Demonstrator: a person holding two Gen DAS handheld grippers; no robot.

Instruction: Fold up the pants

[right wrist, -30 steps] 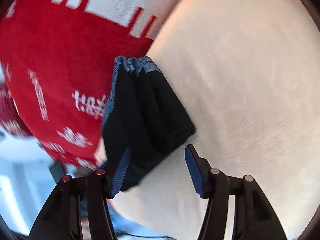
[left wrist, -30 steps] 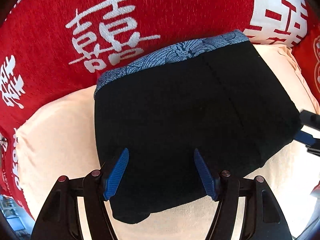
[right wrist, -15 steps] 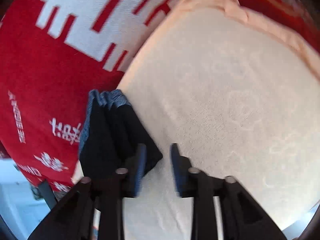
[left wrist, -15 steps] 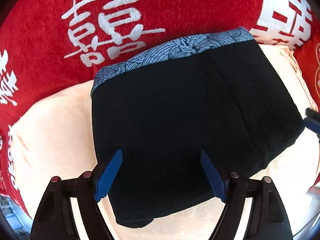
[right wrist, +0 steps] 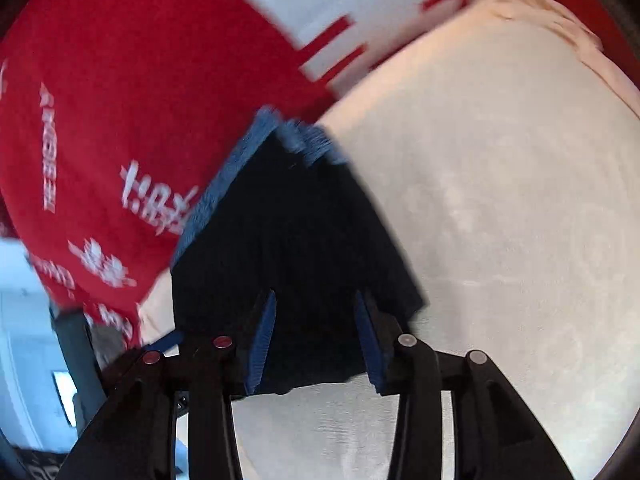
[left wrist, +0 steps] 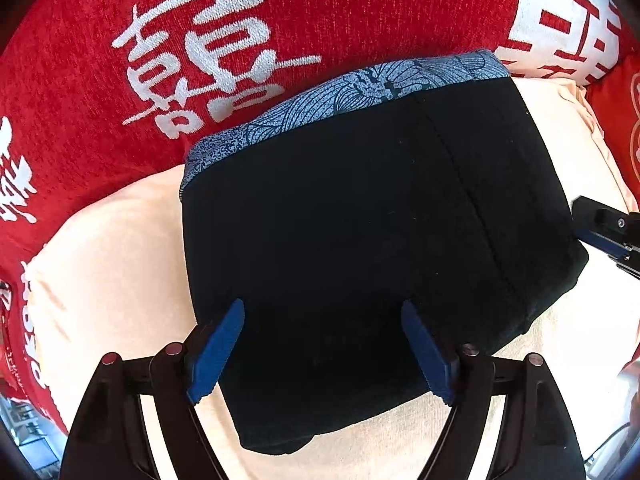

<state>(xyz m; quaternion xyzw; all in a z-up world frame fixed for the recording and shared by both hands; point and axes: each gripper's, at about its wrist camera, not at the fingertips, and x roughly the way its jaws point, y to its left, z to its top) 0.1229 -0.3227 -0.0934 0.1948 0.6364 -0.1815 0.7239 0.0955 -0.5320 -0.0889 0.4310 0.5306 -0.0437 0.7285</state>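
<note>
Red blanket (left wrist: 100, 128) with white characters fills the background of both views. On it a cream cloth (left wrist: 104, 280), broad and pale, running well out to the right in the right wrist view.

Pants (left wrist: 360, 240): black, folded into a compact thick block with a blue patterned waistband (left wrist: 360, 84) along the far edge. They lie on the cream cloth, with the waistband edge reaching onto the red blanket. One stitched seam runs down the right part of the top face.

Left gripper (left wrist: 322, 350): above the pants, pointing down, jaws spread wide, nothing pinched; blue pads apart over the near part of the fabric. Wider than a second ago, when the pads stood closer in.

Right gripper (right wrist: 316, 338): jaws partly apart over the near corner of the block. Frame is motion-blurred; cannot tell whether the pads touch fabric. Half a second ago the pads stood closer together, beside that corner.

Left view only: flat top face, waistband pattern, the right gripper's tip (left wrist: 608, 232) at the pants' right edge. Right view only: stacked layers (right wrist: 304, 140) at the waistband end.
</note>
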